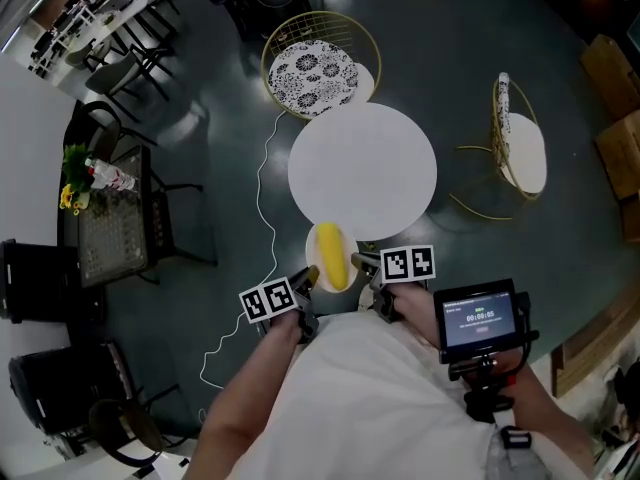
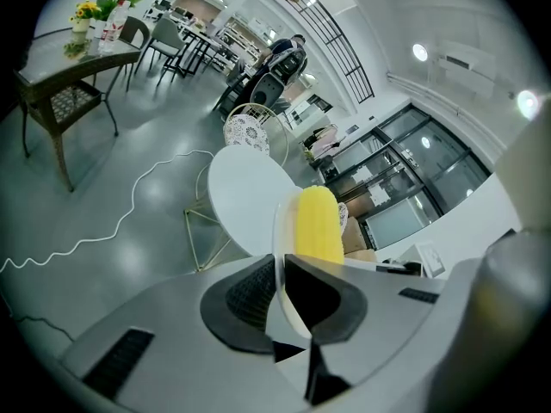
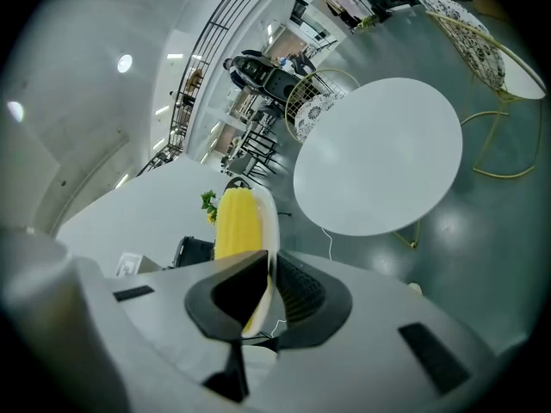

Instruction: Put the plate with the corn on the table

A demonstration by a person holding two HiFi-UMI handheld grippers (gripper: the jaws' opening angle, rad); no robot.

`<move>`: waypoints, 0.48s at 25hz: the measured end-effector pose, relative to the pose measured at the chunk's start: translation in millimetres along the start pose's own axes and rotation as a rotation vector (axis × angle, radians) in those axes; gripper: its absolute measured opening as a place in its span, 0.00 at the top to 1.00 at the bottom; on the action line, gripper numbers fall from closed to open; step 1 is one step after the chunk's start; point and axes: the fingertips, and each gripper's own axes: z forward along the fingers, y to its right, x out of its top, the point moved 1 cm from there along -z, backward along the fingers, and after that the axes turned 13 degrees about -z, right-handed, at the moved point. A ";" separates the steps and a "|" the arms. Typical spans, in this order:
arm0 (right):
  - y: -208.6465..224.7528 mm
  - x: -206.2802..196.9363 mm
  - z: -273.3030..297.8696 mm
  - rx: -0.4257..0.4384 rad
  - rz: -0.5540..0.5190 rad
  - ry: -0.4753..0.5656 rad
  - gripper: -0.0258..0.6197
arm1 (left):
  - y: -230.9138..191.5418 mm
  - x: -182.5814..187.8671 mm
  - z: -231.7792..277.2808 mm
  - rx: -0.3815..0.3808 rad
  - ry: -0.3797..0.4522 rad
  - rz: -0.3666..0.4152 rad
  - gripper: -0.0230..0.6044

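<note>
Pinching small white plate (image 1: pixel 318 250) w/ yellow corn cob (image 1: pixel 332 255): left gripper (image 1: pixel 308 280) & right gripper (image 1: pixel 368 265) jaws clamped on opposite rims, near round white table (image 1: pixel 362 169).

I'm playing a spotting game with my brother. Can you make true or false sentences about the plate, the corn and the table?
1. The left gripper and the right gripper both pinch the plate. True.
2. The corn lies on the plate. True.
3. The plate sits in the middle of the table. False: it is held up by the table's near edge.
4. The table is square. False: it is round.
</note>
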 end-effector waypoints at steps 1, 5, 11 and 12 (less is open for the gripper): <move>-1.8 -0.2 1.5 0.003 0.001 0.001 0.90 | -1.4 0.8 -1.5 0.001 0.001 -0.001 0.90; -5.6 2.1 5.6 0.012 -0.001 0.009 0.90 | -4.5 6.0 -3.0 0.000 0.001 0.003 0.90; -5.3 11.6 6.1 0.002 -0.008 0.022 0.90 | -0.3 14.0 -0.2 -0.008 -0.001 0.006 0.90; -4.8 13.1 6.6 0.001 -0.009 0.024 0.90 | -0.4 15.2 1.2 -0.010 -0.002 0.005 0.90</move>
